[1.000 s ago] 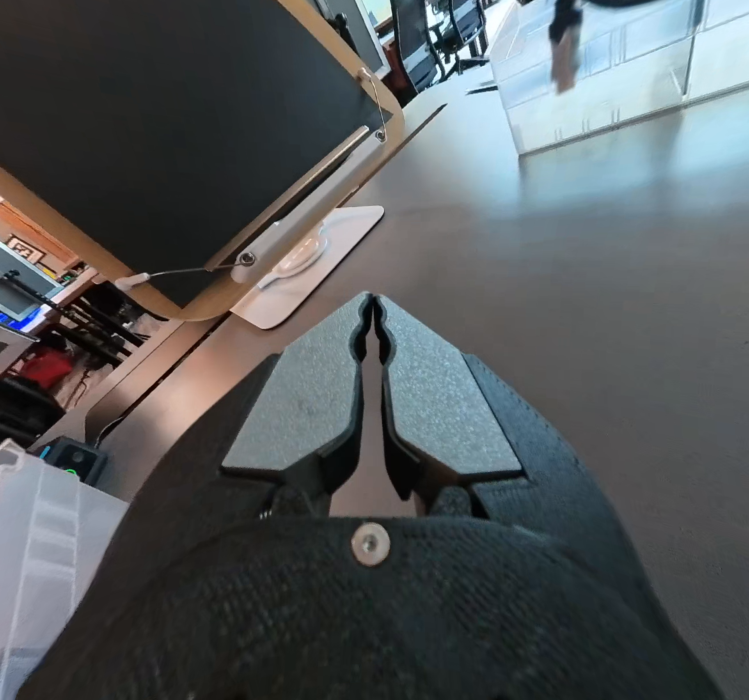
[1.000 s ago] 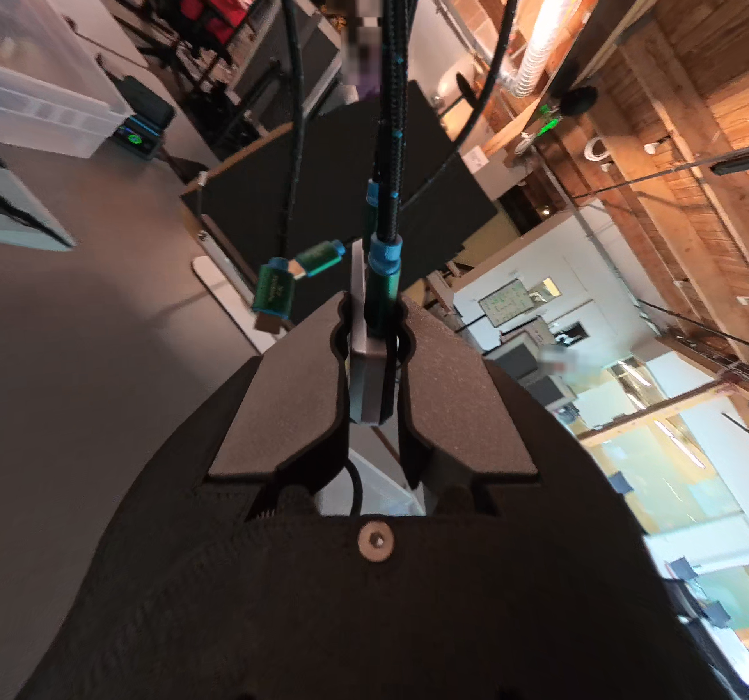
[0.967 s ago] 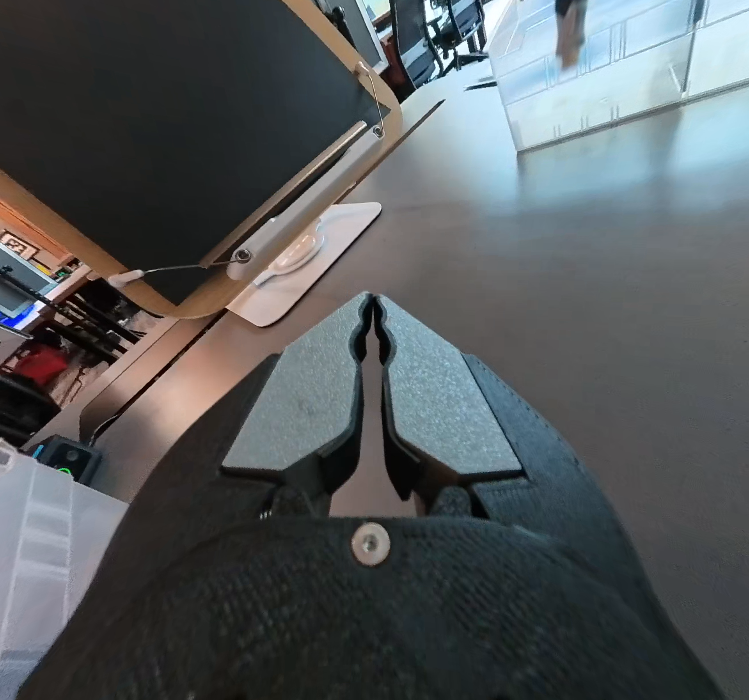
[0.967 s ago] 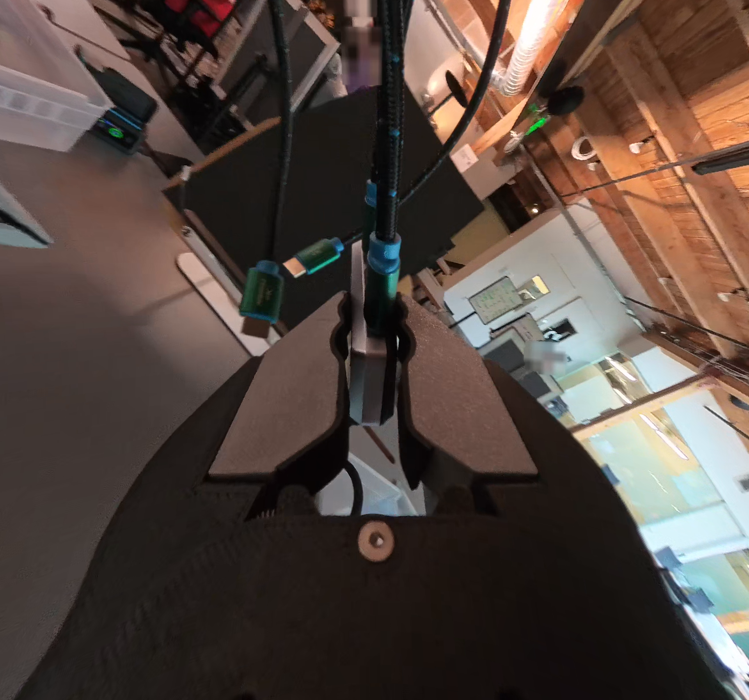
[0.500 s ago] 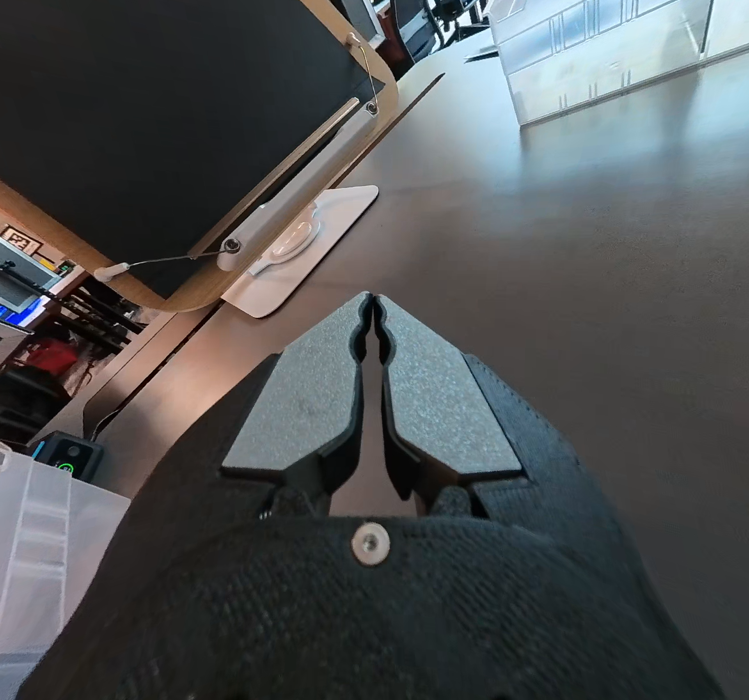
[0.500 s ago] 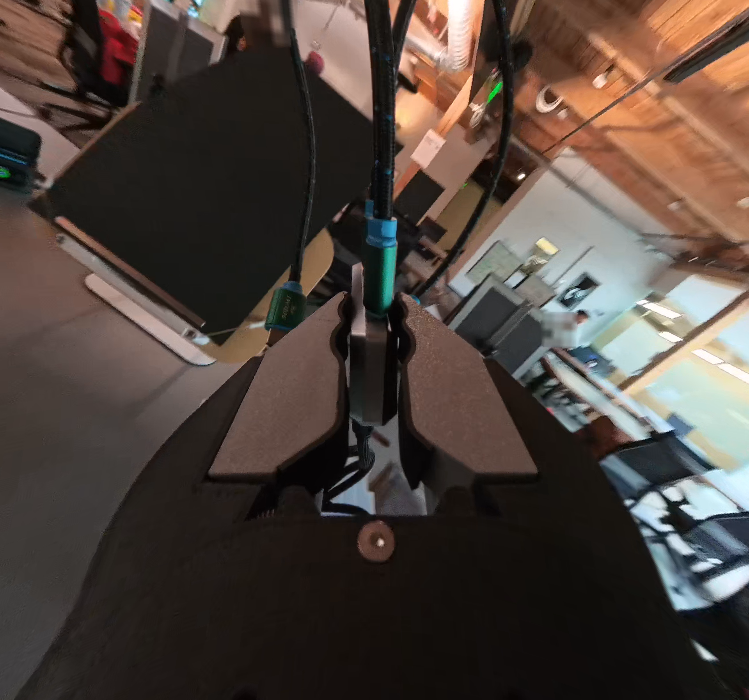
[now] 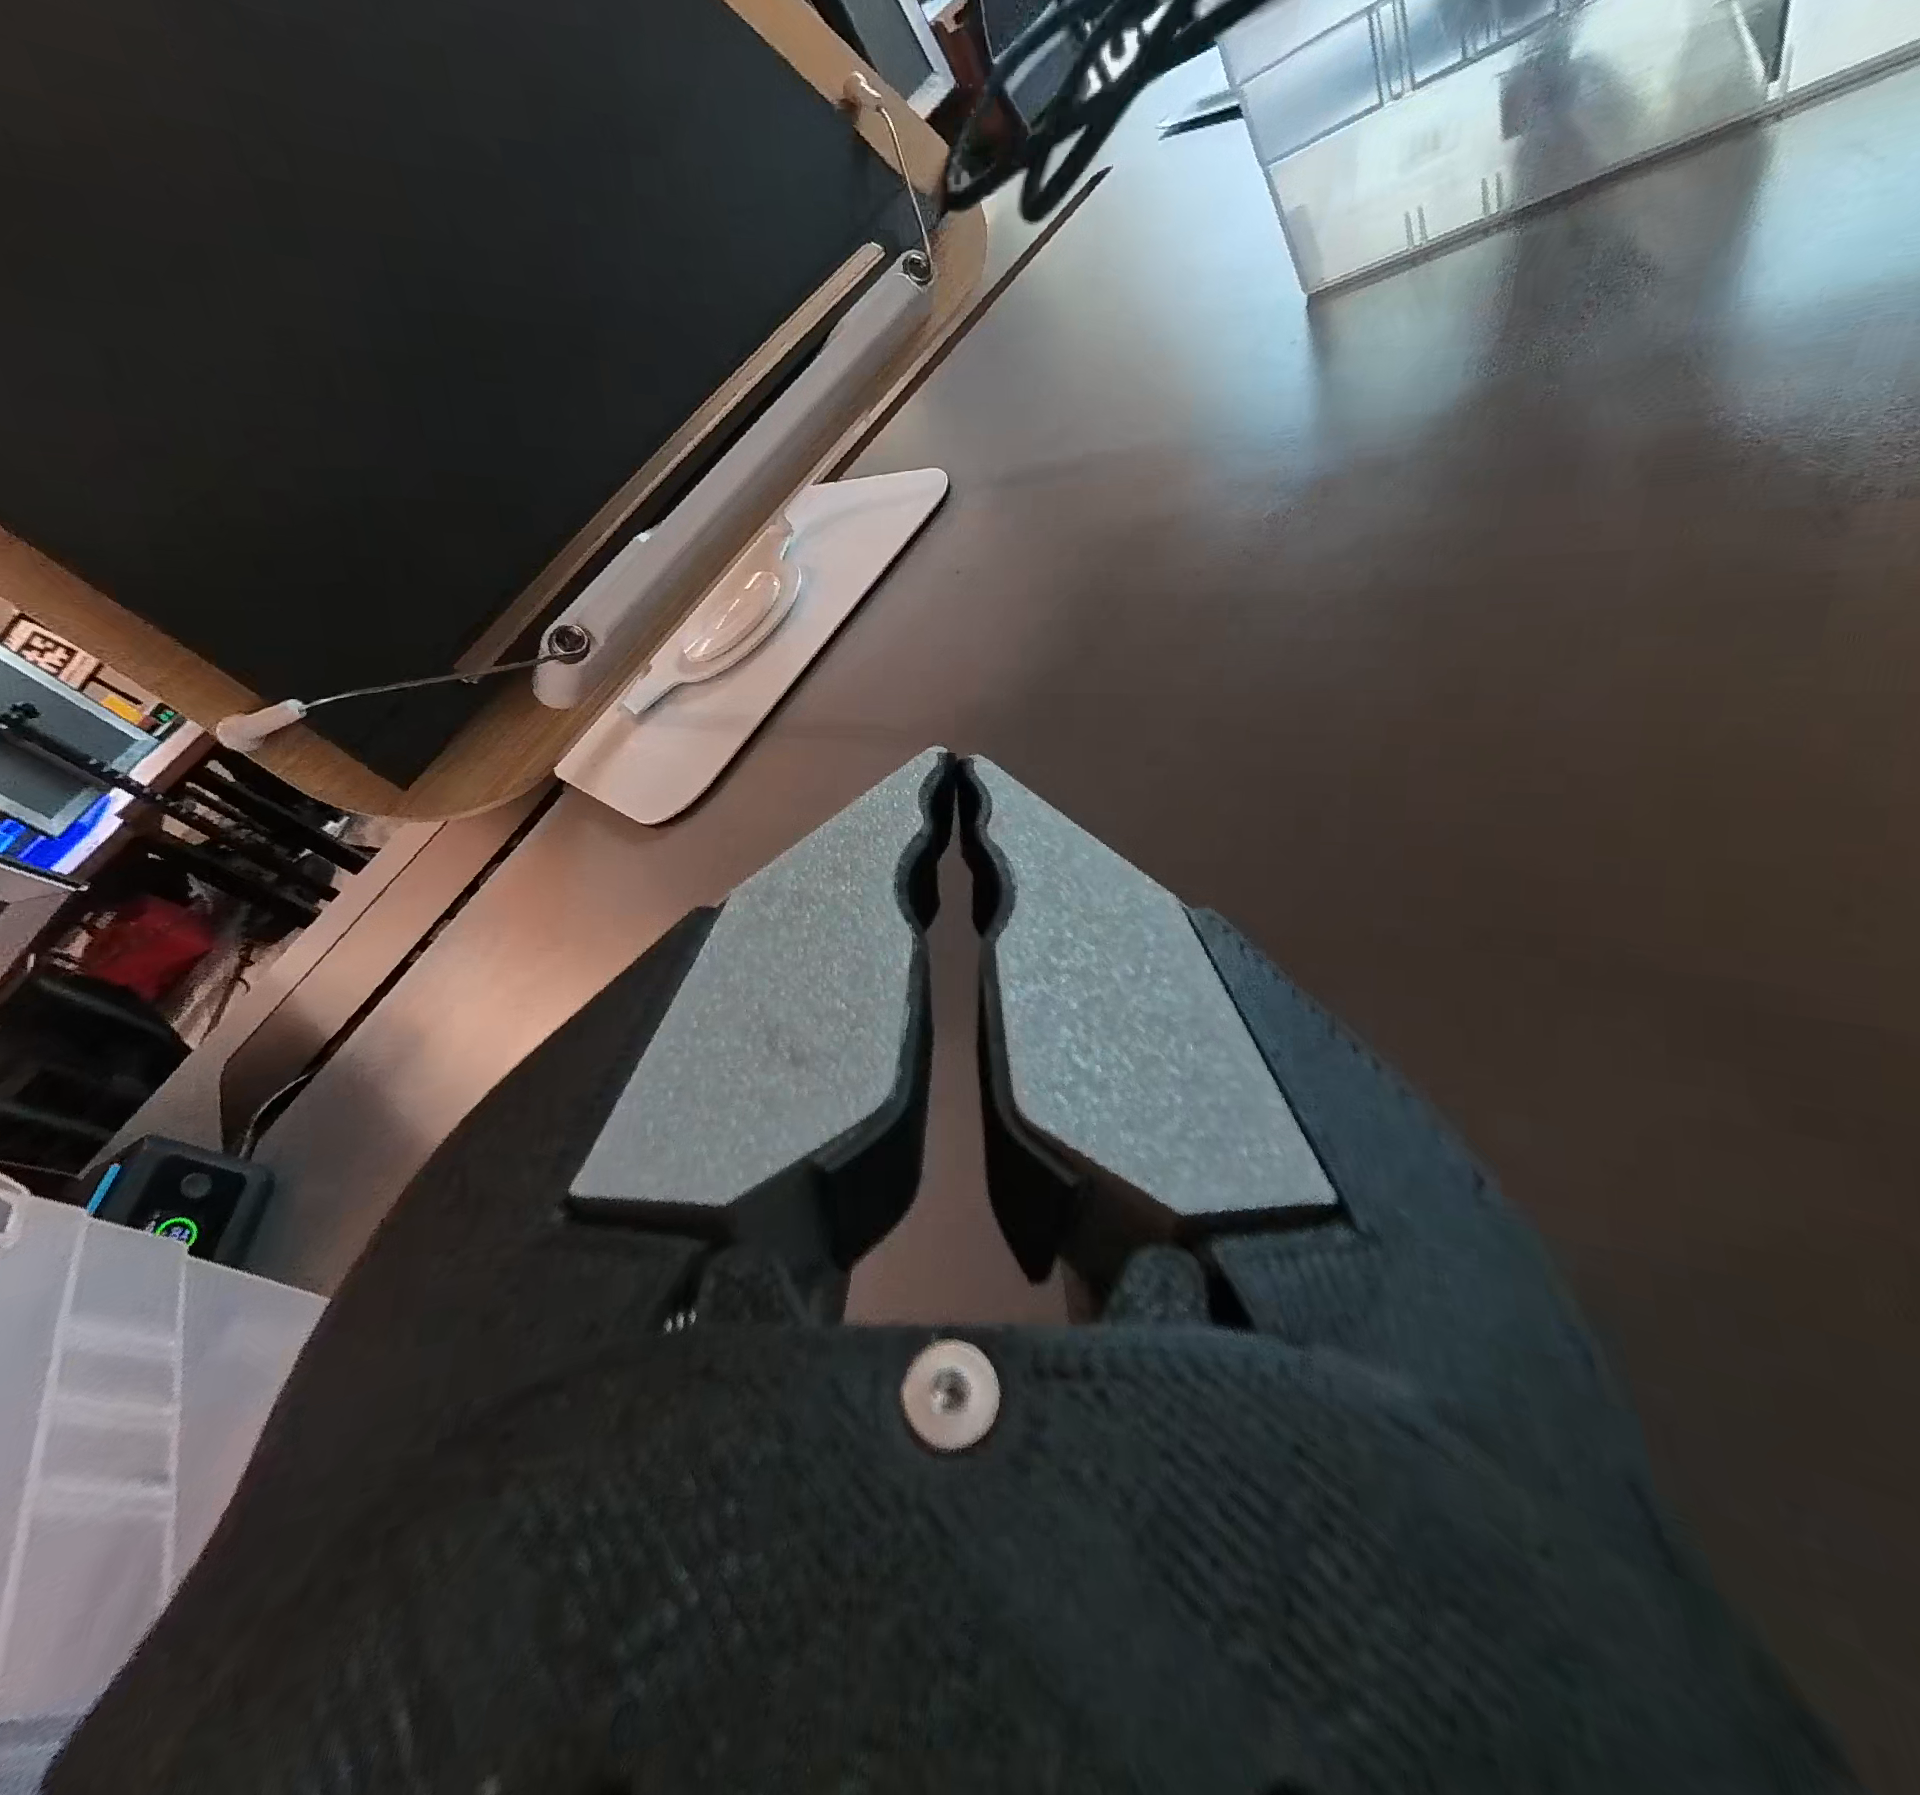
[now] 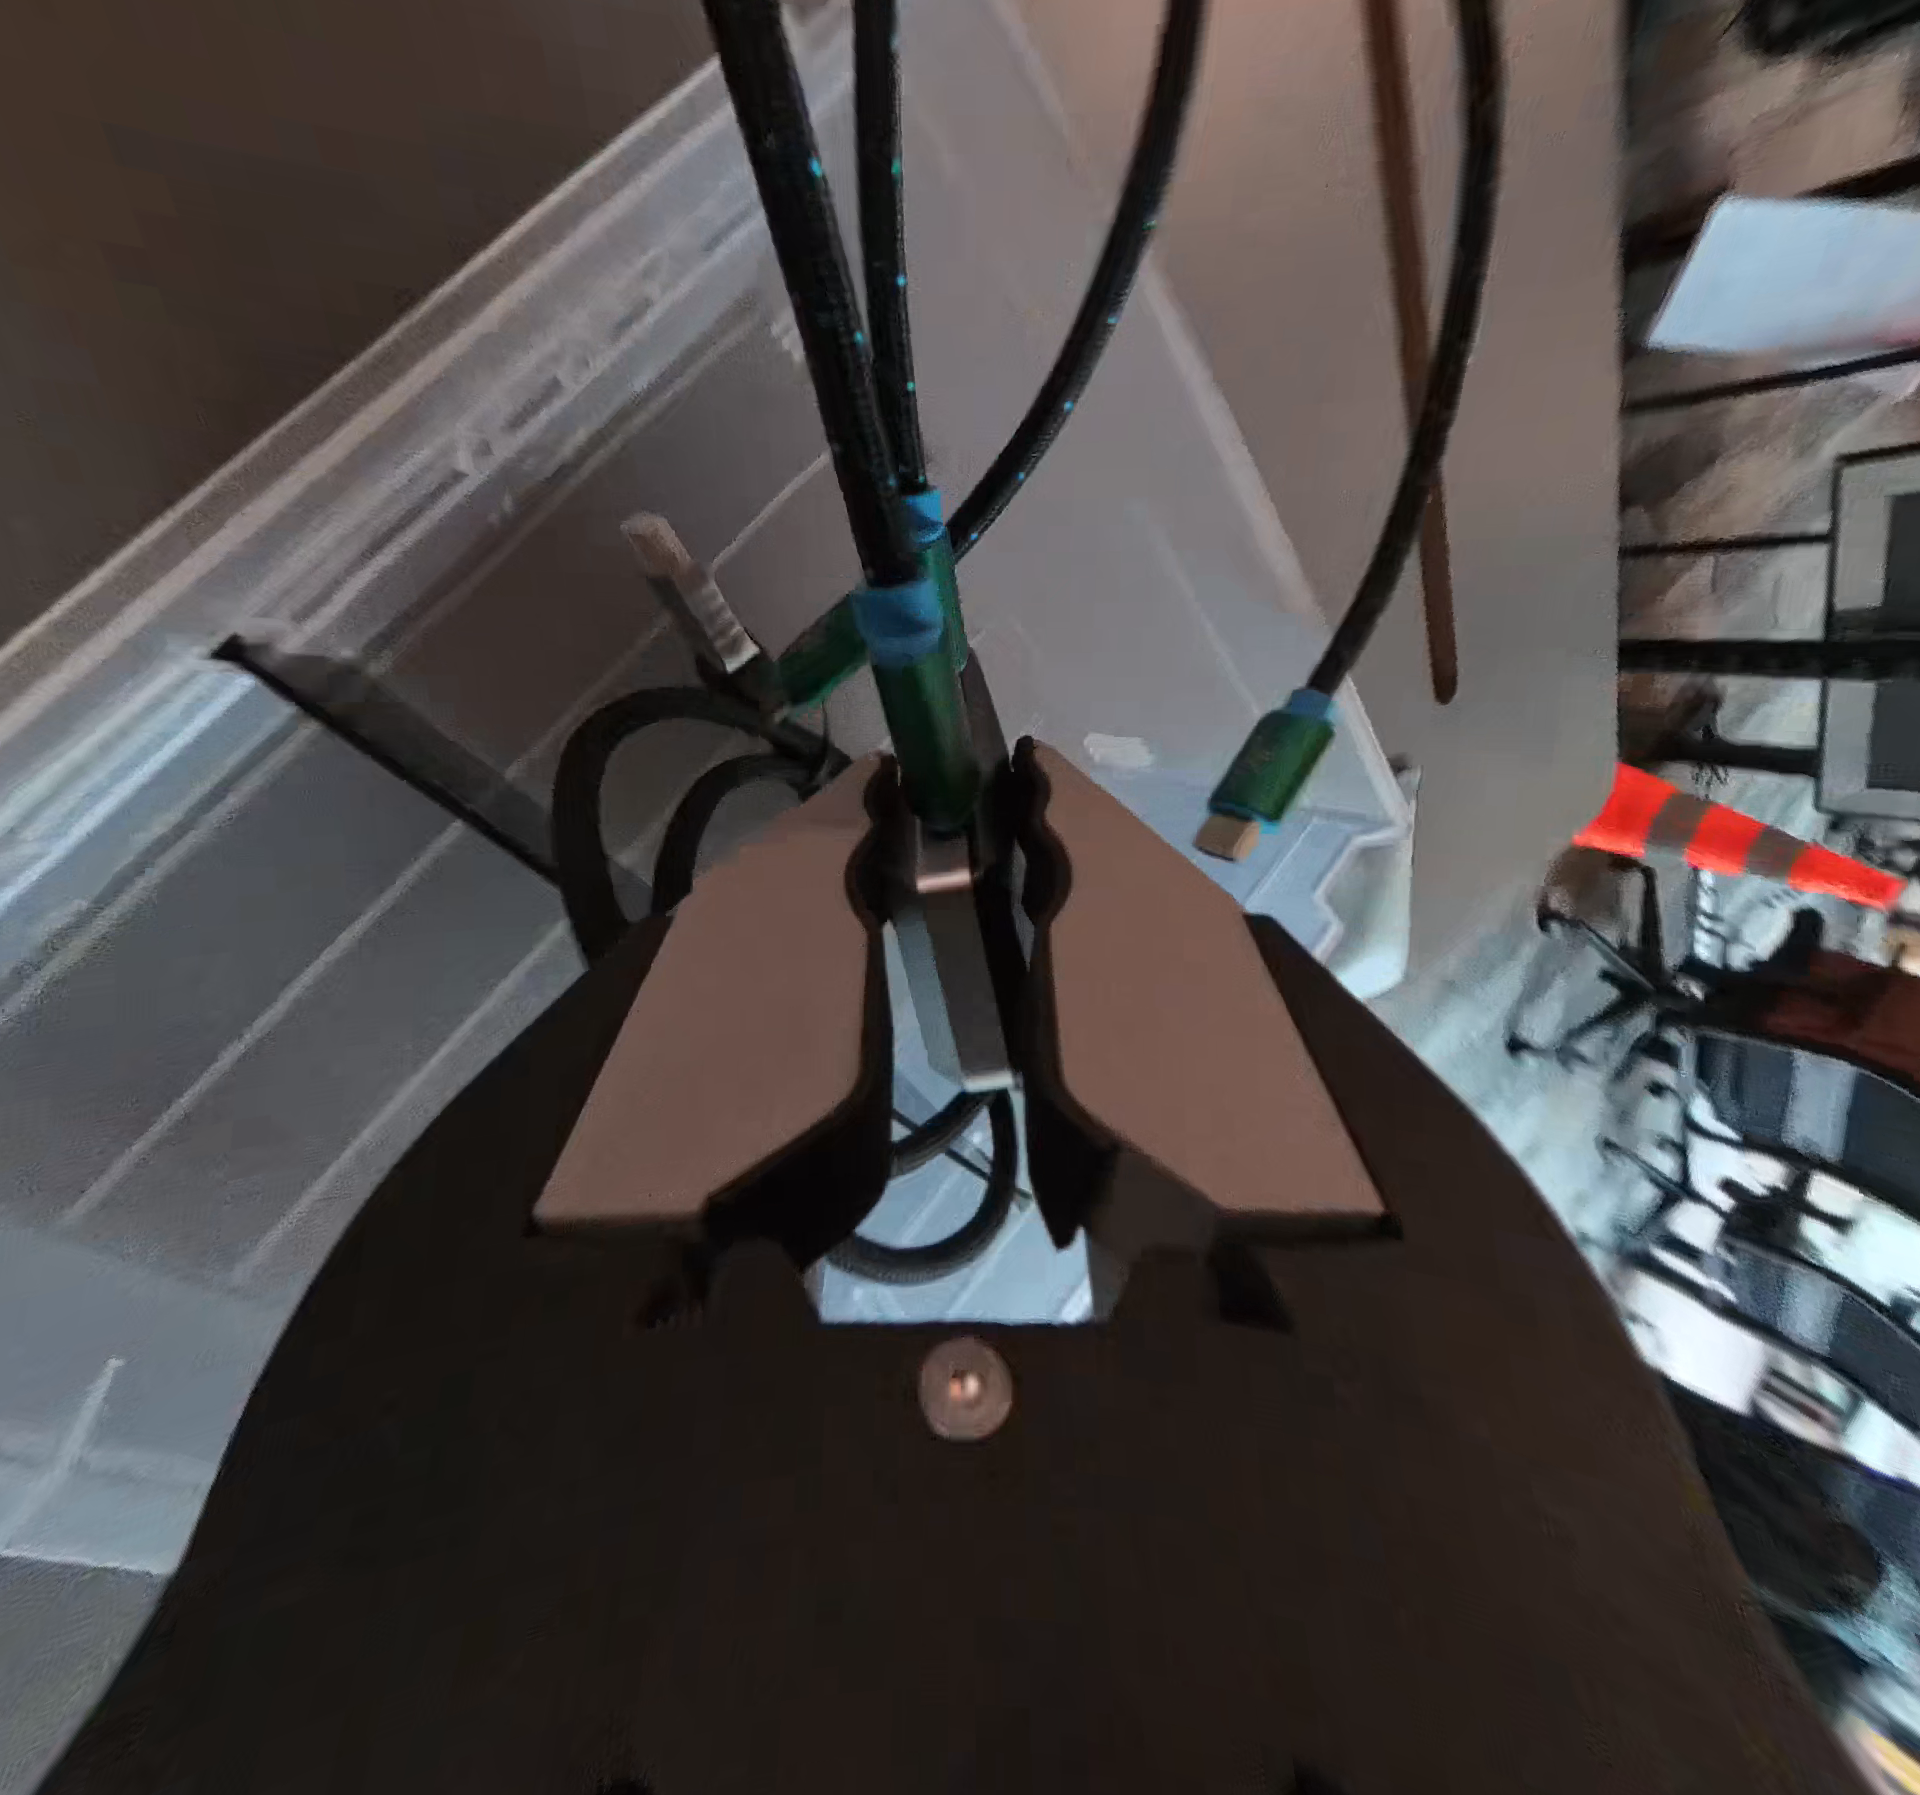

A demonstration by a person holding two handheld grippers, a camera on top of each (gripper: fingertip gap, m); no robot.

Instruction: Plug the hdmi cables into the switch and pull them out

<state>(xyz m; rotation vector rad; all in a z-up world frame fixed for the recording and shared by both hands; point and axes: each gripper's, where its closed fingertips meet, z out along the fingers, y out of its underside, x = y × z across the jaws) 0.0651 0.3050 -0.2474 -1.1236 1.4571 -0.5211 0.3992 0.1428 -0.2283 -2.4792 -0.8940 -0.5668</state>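
RISKS
- Slip of switch (image 8: 951, 956) out of right gripper (image 8: 948, 789): held edge-on, thin, smooth metal, and loaded by the weight of hanging cables. Likely cause: a swing or a jolt.
- Twist of switch between fingers (image 8: 727, 997): grip sits on a narrow body, cables pull from the far end.
- Strain on the seated plug (image 8: 925, 717) and its port if cable weight levers sideways.
- Snagging of the free plug (image 8: 1262, 779), dangling right of the fingers, on the clear bin (image 8: 1340, 872) beyond.
- No support from left gripper (image 7: 956, 763): nothing to steady the switch should it start to slide.

FINGER STATE
- Right: closed partway onto the switch, pads pressed on both flat sides.
- Left: fully closed, tips meeting, nothing between; poised low over bare dark bench (image 7: 1455, 706).

TASK ITEMS
- Switch: slim grey metal slab, between right fingers, far end level with the tips.
- Plug: green shell, blue collar, seated in the switch end just past the tips. A second green plug close behind; whether seated, cannot tell.
- Cables (image 8: 821, 270): black braid with blue flecks, running straight ahead from the tips and looping.
- Free plug: green, gold tip bare, unplugged.
- Grey connector (image 8: 686, 592), left of the tips, kind unclear.
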